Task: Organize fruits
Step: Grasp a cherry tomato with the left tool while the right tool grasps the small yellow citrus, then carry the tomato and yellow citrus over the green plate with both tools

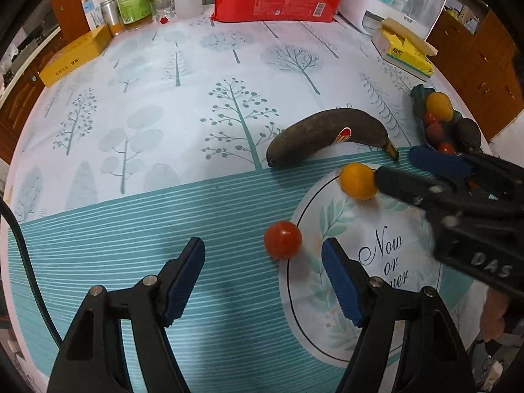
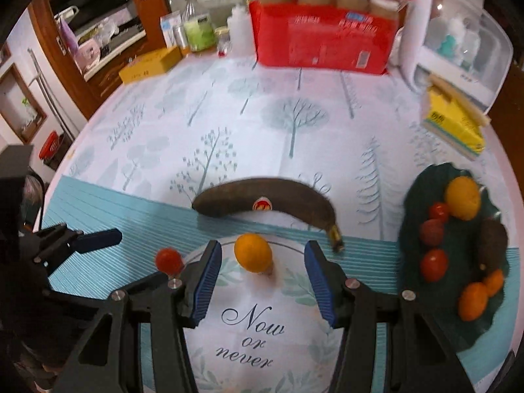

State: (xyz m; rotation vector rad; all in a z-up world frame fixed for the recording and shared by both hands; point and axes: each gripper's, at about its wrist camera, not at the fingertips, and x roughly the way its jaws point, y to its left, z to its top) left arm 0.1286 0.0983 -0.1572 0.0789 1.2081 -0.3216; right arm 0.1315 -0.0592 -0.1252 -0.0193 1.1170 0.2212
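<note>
Hidden or unclear: the dark green plate (image 1: 417,98) is cut off behind the right tongs (image 1: 393,167) in the left wrist view, only part of its fruit showing; the right wrist view is blurred by motion, so the labels on the red package (image 2: 324,36) cannot be read; a dark, oblong fruit on the plate is too blurred to name
Left tongs: the left tongs (image 1: 263,281) hang over the striped band near the surface's near edge; jaws well apart and holding nothing; the red tomato (image 1: 282,240) lies just ahead of the gap, touching neither pad
Right tongs: jaws partly open and empty; the small orange fruit (image 2: 253,252) sits just beyond the gap on the pale oval print, apart from both pads
Fruit: the blackened banana (image 1: 327,136) lies mid-surface beyond the two loose fruits; the plate by the right edge carries orange and red fruits
Surface: round, under a tree-print cloth (image 1: 163,98); a yellow box (image 1: 75,60) at the far left edge; bottles, the red package and a white appliance (image 1: 399,0) along the far edge
Room: wooden cabinets around the surface
</note>
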